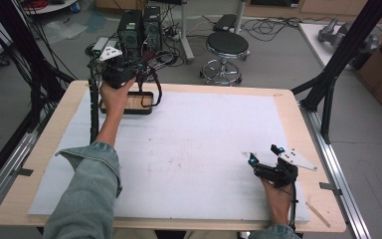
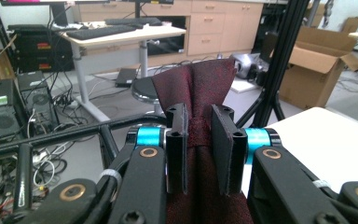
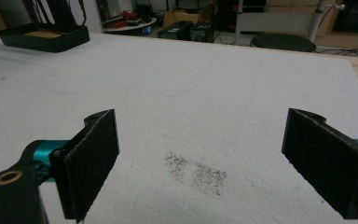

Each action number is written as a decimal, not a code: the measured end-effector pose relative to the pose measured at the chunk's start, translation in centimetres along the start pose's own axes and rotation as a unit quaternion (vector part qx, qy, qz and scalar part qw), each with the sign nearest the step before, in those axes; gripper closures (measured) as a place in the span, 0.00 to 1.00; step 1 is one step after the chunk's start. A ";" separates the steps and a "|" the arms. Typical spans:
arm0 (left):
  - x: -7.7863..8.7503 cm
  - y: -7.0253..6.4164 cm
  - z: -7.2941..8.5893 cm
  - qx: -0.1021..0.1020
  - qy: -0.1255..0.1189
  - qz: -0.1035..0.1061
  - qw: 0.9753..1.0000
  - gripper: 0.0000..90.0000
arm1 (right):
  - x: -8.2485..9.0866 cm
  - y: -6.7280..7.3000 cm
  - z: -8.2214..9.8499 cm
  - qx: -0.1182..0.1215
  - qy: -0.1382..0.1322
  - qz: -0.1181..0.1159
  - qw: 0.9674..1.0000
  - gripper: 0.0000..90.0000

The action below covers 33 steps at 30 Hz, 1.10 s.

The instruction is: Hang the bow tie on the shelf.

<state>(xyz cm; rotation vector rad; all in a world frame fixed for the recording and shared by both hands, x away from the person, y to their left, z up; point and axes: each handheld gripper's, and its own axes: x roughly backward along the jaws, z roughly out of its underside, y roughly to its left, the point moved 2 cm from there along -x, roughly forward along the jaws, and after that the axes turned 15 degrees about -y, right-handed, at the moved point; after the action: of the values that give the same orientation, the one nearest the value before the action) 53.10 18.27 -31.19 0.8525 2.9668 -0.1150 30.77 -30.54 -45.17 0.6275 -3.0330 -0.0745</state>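
Left gripper [image 1: 146, 74] pinching dark red cloth [image 2: 193, 88], lifted just above black tray [image 1: 142, 110]; lowering and release judged left; right gripper [image 3: 200, 161] spread, idle, well apart.

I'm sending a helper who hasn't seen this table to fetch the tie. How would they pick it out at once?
Start at the white mat, then its far left corner, where a shallow black tray sits. Just above it the left gripper is shut on the tie, a dark red patterned cloth strip, the one soft, hanging thing there.
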 end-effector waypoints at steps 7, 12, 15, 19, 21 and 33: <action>-0.4 0.1 0.1 -0.008 0.002 -0.009 1.000 0.84 | 0.0 0.1 0.0 -0.002 0.000 0.000 1.000 0.11; -0.6 0.3 0.5 -0.008 0.008 -0.015 1.000 0.84 | 0.0 0.1 0.0 -0.001 0.000 0.000 1.000 0.11; -0.7 0.3 0.5 -0.009 0.008 -0.017 1.000 0.84 | 0.0 0.1 0.0 0.001 0.000 -0.001 1.000 0.11; -0.8 0.3 0.7 -0.016 0.011 -0.023 1.000 0.84 | 0.0 0.1 0.0 0.001 0.000 -0.001 1.000 0.11; -0.8 0.4 0.8 -0.011 0.011 -0.022 1.000 0.84 | 0.0 0.1 0.0 0.001 0.000 0.000 1.000 0.11; -0.7 0.4 0.7 -0.016 0.015 -0.023 0.999 0.81 | 0.0 0.1 0.0 0.002 0.001 0.000 1.000 0.11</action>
<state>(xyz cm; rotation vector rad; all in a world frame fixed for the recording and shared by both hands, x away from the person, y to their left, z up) 53.96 18.20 -31.85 0.7881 3.0078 -0.0566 30.77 -30.47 -45.17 0.6275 -3.0319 -0.0680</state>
